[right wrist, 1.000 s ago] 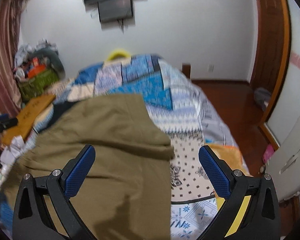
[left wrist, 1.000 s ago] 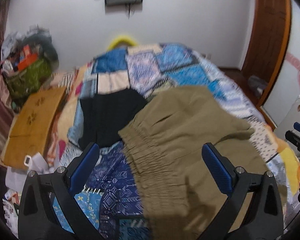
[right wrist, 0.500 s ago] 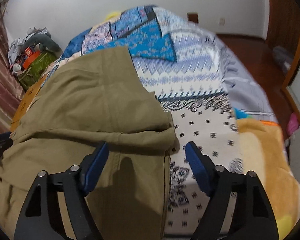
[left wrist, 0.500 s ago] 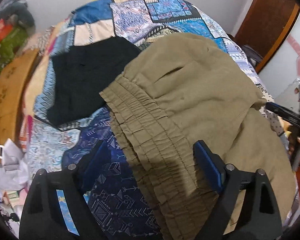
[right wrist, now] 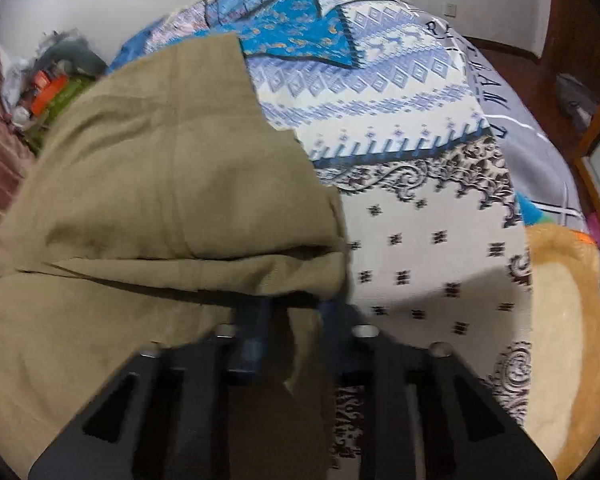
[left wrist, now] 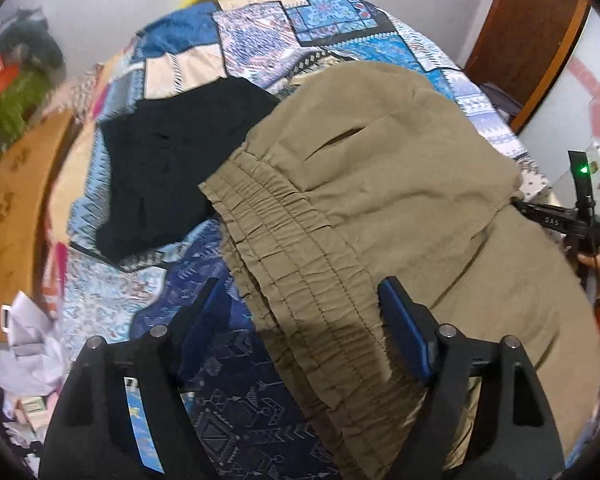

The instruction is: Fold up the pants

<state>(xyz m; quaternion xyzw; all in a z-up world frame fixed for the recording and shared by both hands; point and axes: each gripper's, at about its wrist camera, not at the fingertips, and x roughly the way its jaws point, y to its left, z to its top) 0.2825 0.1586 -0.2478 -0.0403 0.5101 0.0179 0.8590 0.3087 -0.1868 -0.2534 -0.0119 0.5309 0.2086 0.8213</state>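
left claw (left wrist: 300, 316): black frame | blue pads (left wrist: 404, 328) | silver screws

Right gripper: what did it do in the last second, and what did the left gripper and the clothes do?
The right gripper came down and shut on the edge of the olive pants, which it only hovered over before. The left gripper also came lower, over the waistband, but stays open. The pants and the black garment lie as before on the quilt.

A black garment (left wrist: 172, 152) lies on the patchwork quilt (left wrist: 300, 32), beside a wooden board (left wrist: 16, 200).
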